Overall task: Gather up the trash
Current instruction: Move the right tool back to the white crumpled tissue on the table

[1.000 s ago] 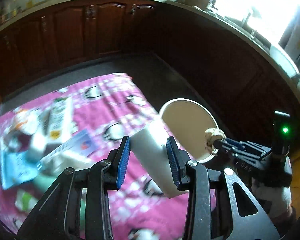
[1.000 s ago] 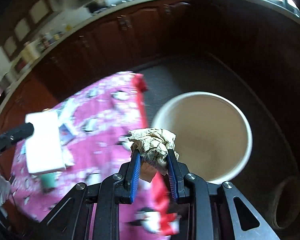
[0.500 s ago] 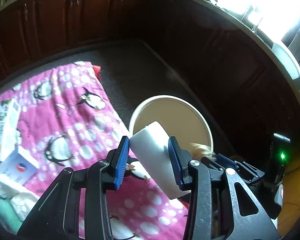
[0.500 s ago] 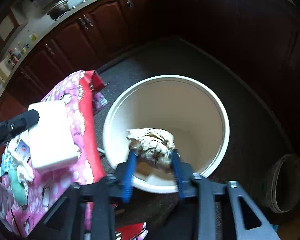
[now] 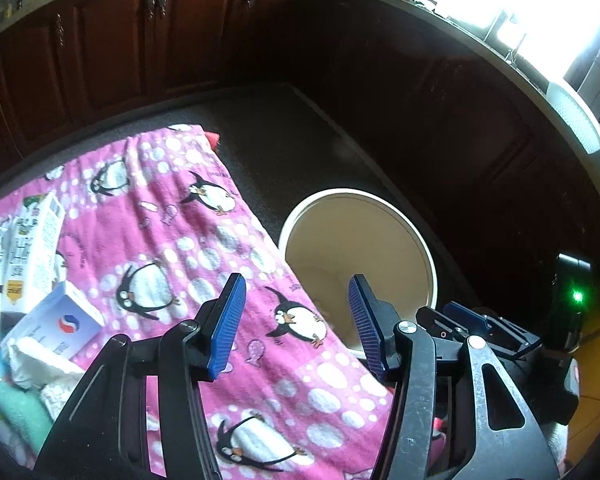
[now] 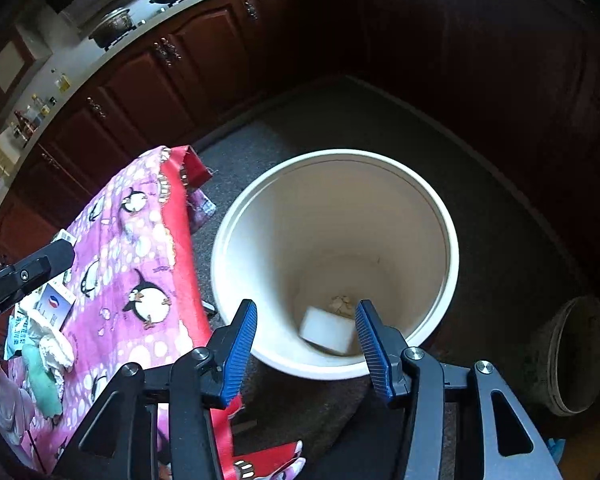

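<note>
Now that both pieces are sitting in the bin, here's how it's all lying. The penguin cloth [image 5: 160,240] is covering the table, and the white bucket [image 6: 452,248] is standing on the floor off its 3 o'clock edge. The left gripper [image 5: 296,280] and right gripper [image 6: 307,305] are both gaping, jaws having just been opening, nothing between them. The leftover litter is waiting at 9 o'clock of the left gripper, so I'm guessing that hand is nearer: a carton [image 5: 32,248] lying 1-to-7, top pointing to 1, and a small box [image 5: 56,320] running 8-to-2. Down in the bucket, the white block [image 6: 326,330] is resting just beside the paper wad [image 6: 342,304].
</note>
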